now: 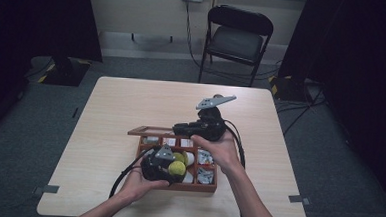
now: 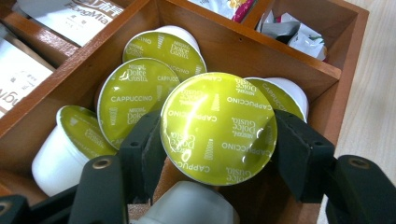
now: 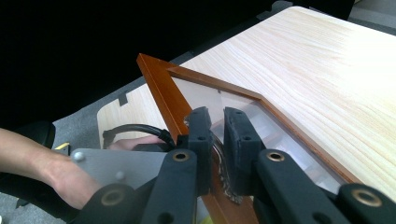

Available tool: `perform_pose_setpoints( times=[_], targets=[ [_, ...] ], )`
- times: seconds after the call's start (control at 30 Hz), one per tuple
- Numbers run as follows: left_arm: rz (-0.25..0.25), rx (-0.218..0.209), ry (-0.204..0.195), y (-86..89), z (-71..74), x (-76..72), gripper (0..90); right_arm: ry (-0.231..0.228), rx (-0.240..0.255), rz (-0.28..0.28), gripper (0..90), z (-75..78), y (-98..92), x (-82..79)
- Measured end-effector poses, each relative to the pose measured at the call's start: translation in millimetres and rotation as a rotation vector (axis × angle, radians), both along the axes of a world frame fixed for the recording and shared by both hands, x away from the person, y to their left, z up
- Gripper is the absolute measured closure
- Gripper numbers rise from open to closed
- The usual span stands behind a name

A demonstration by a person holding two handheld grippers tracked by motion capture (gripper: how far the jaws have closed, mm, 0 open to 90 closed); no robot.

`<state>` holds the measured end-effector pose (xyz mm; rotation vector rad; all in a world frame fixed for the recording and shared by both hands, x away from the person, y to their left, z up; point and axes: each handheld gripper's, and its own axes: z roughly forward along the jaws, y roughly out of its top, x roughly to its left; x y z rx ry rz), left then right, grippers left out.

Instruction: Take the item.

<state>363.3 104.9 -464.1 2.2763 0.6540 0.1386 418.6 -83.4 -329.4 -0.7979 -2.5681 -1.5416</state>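
With the left gripper (image 2: 217, 140) clamped on a green coffee capsule (image 2: 218, 127) mid-frame above its box compartment (image 2: 243, 49), and the right gripper (image 3: 217, 116) pinching the raised glass lid (image 3: 161, 88), a slipping lid could drop onto the capsule.

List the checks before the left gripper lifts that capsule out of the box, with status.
1. Left gripper shut on the green capsule, jaws on both sides of its rim: ok.
2. Capsule clear of neighbouring capsules: not ok, it overlaps them.
3. Right gripper clamped on the metal latch of the lid, lid held open: ok.
4. Lid out of the lift path: cannot tell.
5. Wooden box flat on the table: ok.
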Motion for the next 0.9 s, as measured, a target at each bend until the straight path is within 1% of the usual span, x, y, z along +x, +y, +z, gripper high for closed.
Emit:
perform_pose_setpoints(
  times=[0.03, 0.1, 0.13, 0.23, 0.3, 0.33, 0.37, 0.43, 0.5, 0.53, 0.57, 0.6, 0.73, 0.77, 0.8, 0.9],
  targets=[
    [0.016, -0.007, -0.007, 1.2, 1.0, -3.1, 38.1, 0.0, 0.0, 0.0, 81.7, 0.0, 0.0, 0.0],
    [0.01, -0.003, -0.009, 1.5, 1.4, -4.1, 38.1, 0.0, 0.0, 0.0, 81.7, 0.0, 0.0, 0.0],
    [0.013, 0.001, -0.017, 2.5, 2.7, -5.1, 38.1, 0.0, 0.0, 0.0, 81.7, 0.1, 0.0, 0.1],
    [0.009, -0.024, -0.021, 3.8, 5.7, -7.0, 38.1, 0.0, 0.0, 0.0, 81.7, 0.1, 0.0, 0.1],
    [0.009, -0.013, -0.024, 4.9, 6.2, -9.0, 38.1, -0.001, 0.0, 0.0, 81.7, 0.0, 0.0, 0.0],
    [0.014, -0.017, -0.022, 5.8, 6.4, -10.2, 38.1, -0.001, -0.001, 0.0, 81.7, 0.1, 0.0, 0.0],
    [0.022, -0.03, -0.022, 6.8, 7.3, -10.7, 38.1, -0.001, -0.001, 0.001, 81.7, 0.1, 0.1, 0.0],
    [0.04, -0.061, -0.033, 10.7, 12.2, -11.0, 38.2, -0.002, -0.001, 0.001, 81.8, 0.0, 0.0, 0.0],
    [0.037, -0.057, -0.039, 11.2, 14.2, -11.5, 38.1, -0.002, -0.001, 0.002, 81.7, 0.1, 0.1, 0.1],
    [0.028, -0.045, -0.037, 11.7, 14.7, -12.3, 38.1, -0.001, -0.001, 0.002, 81.7, 0.2, 0.1, 0.1],
    [0.024, -0.059, -0.03, 11.4, 14.9, -14.1, 38.1, -0.001, -0.001, 0.002, 81.7, 0.1, 0.1, -0.1],
    [0.021, -0.065, -0.038, 11.9, 15.4, -16.3, 38.2, -0.002, -0.002, 0.003, 81.7, 0.0, 0.1, -0.1],
    [0.009, -0.091, -0.038, 16.0, 20.0, -22.8, 38.2, -0.002, -0.002, 0.004, 81.7, 0.2, 0.1, 0.1],
    [0.005, -0.104, -0.035, 18.3, 22.0, -23.4, 38.2, -0.002, -0.003, 0.003, 81.7, 0.1, 0.1, -0.1],
    [0.008, -0.109, -0.042, 20.6, 23.7, -24.3, 38.2, -0.001, -0.002, 0.004, 81.7, -0.1, 0.1, -0.2],
    [0.0, -0.096, -0.045, 28.2, 25.9, -26.6, 38.2, 0.001, -0.004, 0.004, 81.7, -0.5, 0.1, -0.7]
  ],
)
